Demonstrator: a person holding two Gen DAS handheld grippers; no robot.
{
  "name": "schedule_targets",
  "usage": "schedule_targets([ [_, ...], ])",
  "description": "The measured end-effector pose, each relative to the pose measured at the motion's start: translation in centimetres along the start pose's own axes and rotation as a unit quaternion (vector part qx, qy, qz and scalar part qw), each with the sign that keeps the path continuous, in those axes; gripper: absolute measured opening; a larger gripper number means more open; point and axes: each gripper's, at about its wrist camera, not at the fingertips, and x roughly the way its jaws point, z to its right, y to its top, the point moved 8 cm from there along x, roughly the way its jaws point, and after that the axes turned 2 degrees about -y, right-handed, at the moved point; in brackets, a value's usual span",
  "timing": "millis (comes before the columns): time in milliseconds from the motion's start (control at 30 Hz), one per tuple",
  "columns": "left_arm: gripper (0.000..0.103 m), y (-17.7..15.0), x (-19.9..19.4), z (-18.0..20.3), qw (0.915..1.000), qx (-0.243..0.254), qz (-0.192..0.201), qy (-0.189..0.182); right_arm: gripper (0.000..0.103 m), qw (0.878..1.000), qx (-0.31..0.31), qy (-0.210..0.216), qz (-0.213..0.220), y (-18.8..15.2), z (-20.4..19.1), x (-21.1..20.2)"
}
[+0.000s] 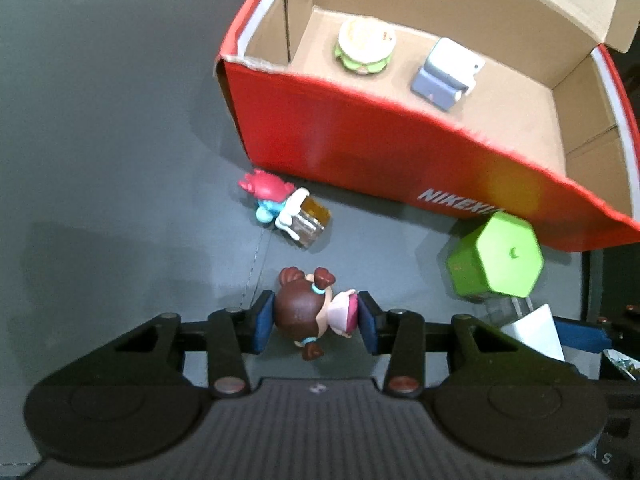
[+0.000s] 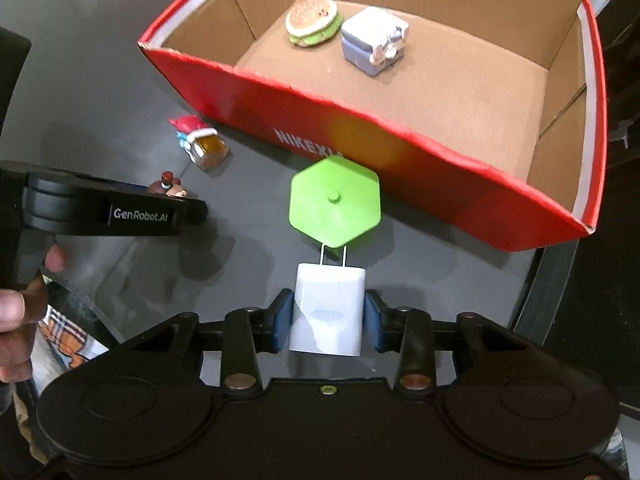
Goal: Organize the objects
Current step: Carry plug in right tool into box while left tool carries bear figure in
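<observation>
**Two grippers loaded, two toys boxed, two more on the table**

Two items held at the bottom of each view. In the left wrist view, bottom centre: left gripper point(image 1: 315, 322) clamped on a brown-haired doll figure point(image 1: 310, 314), blue pads point(image 1: 262, 326) pressed to either side of its head, doll low over the grey table point(image 1: 100, 140). Just above, at frame centre-left: a red-haired blue figure with an amber jar point(image 1: 286, 210), lying on its side near the front wall of the red shoebox point(image 1: 360, 136). Upper centre, inside the box: a toy hamburger point(image 1: 366, 46), and just to its right a pale blue block-shaped toy point(image 1: 446, 72), the two near each other but apart. Right of centre, beside the box's front wall: a green hexagonal container point(image 1: 496, 260), tilted.

In the right wrist view, far left edge: a person's hand point(image 2: 20, 308) gripping the other gripper's handle. Bottom centre: right gripper point(image 2: 326, 316) shut on a white charger plug point(image 2: 326, 308), prongs pointing up the frame toward the green hexagon. Whether the prongs touch it: cannot tell. Upper right: open box interior, cardboard floor bare to the right of the two toys.
</observation>
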Motion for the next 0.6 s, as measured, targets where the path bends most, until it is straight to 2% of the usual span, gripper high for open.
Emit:
schedule_targets([
  [300, 0.043, 1.0, -3.3, 0.5, 0.9993, 0.003, 0.033, -0.020, 0.037, 0.999, 0.024, 0.019, 0.040, 1.2, -0.4, -2.6],
  [600, 0.043, 2.4, -6.8, 1.0, 0.9970, 0.011, 0.067, -0.037, 0.037, 0.993, 0.070, 0.034, 0.089, 2.3, 1.0, -5.3],
])
